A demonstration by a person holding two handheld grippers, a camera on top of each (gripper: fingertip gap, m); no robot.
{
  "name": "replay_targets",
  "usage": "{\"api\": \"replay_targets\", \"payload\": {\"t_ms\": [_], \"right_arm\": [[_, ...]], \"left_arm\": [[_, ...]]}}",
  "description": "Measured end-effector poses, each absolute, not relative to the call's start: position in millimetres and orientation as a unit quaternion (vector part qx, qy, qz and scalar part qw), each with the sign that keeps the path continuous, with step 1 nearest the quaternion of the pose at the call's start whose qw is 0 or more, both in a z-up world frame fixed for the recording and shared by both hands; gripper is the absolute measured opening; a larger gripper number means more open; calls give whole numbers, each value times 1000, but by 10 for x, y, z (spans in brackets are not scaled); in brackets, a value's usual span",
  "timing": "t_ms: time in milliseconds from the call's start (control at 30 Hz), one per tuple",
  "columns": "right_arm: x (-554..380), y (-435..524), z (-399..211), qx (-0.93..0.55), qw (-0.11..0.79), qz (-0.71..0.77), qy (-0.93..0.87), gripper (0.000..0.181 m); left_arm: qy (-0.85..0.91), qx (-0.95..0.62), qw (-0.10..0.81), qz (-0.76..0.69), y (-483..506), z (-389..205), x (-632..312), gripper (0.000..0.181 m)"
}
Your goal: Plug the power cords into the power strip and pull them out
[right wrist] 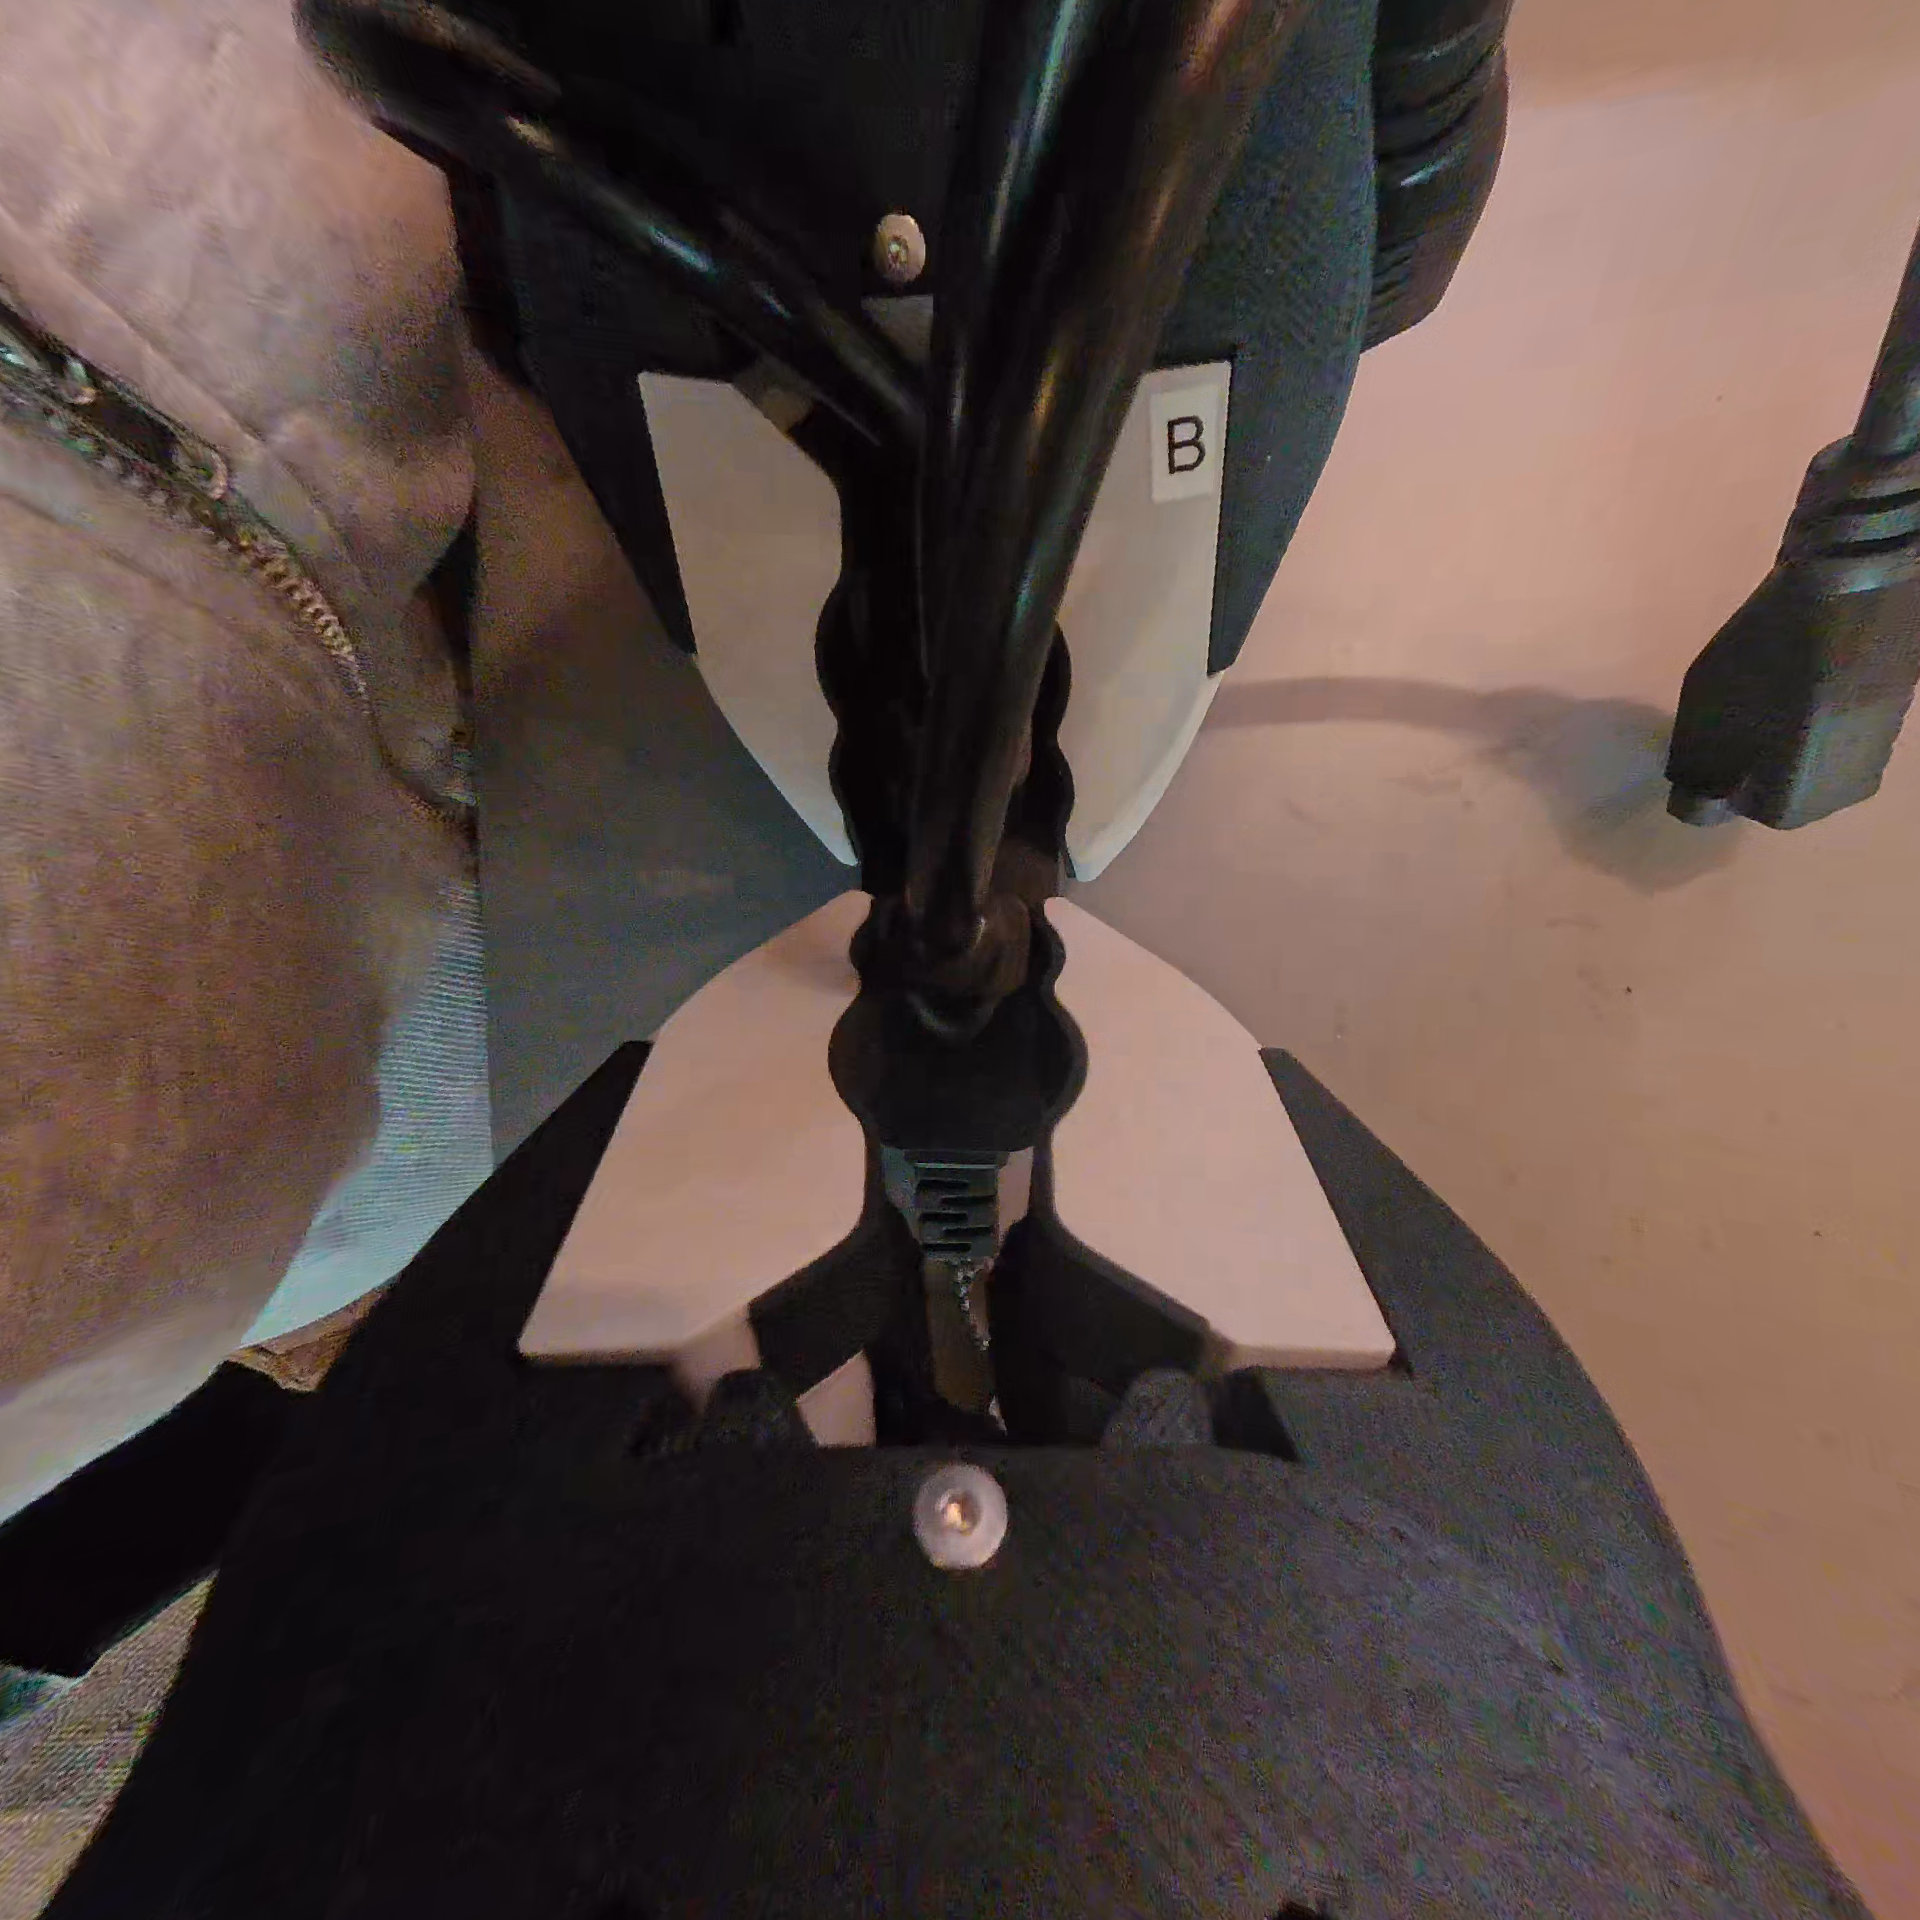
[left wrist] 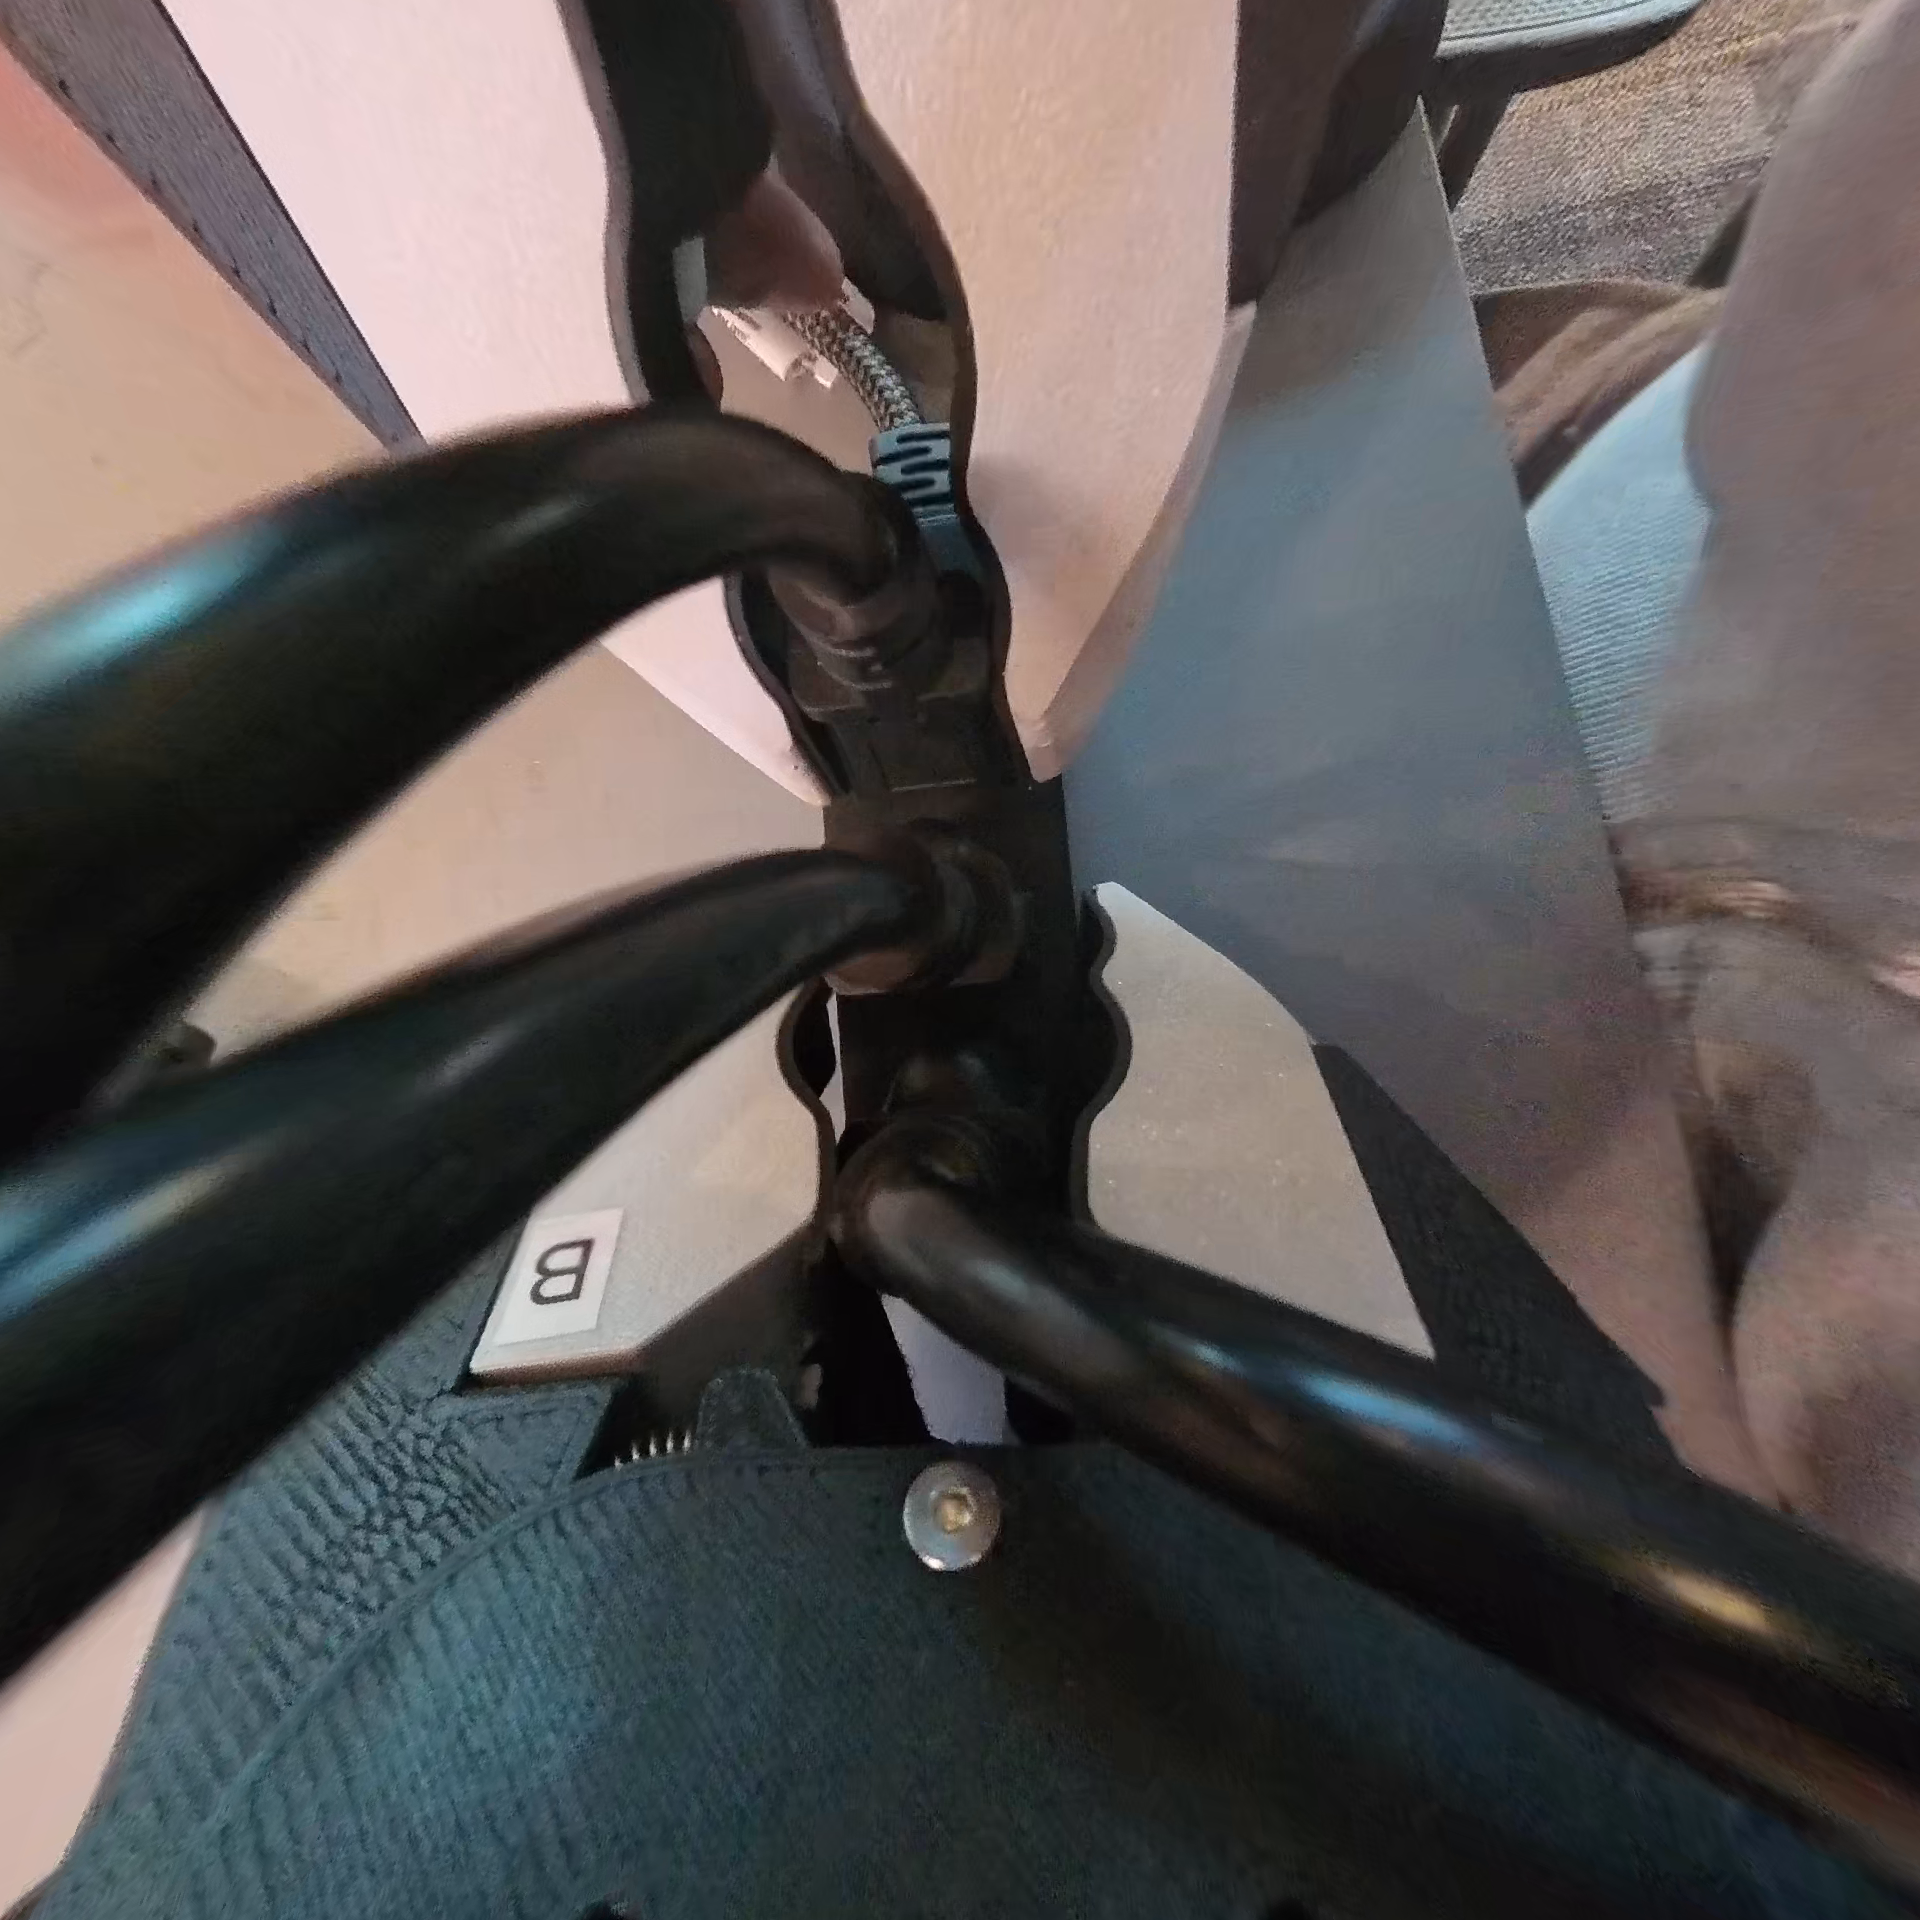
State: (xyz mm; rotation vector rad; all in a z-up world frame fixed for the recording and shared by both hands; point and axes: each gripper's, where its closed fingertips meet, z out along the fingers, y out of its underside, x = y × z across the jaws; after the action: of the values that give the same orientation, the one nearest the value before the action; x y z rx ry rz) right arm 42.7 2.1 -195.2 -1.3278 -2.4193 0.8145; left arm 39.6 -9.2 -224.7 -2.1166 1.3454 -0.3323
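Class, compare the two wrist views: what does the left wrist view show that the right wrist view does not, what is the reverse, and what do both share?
Only the left wrist view shows the braided cable running beyond the grippers and a chair at the top right.

Only the right wrist view shows a loose black connector over the pale table, and a zipped jacket on the left.

Both show the left gripper and right gripper tip to tip, each shut on the black cords.
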Motion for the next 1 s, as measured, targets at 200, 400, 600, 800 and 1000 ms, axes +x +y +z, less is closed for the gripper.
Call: {"api": "replay_targets", "payload": {"t_ms": [200, 400, 600, 800, 1000], "right_arm": [[443, 94, -1966, -471, 164, 267, -825, 34], [444, 65, -1980, -466, 181, 273, -822, 37], [427, 35, -1997, -433, 200, 247, -844, 27], [438, 42, -2003, -449, 151, 300, -828, 27], [430, 82, -1980, -394, 212, 201, -871, 28]], "left_arm": [[509, -796, 304, -123, -94, -2242, 392, 44], [513, -792, 307, -121, -90, -2240, 393, 45], [517, -790, 316, -96, -97, -2243, 387, 45], [518, -790, 308, -117, -108, -2257, 411, 46], [510, -790, 325, -102, -57, -2246, 387, 45]]}}
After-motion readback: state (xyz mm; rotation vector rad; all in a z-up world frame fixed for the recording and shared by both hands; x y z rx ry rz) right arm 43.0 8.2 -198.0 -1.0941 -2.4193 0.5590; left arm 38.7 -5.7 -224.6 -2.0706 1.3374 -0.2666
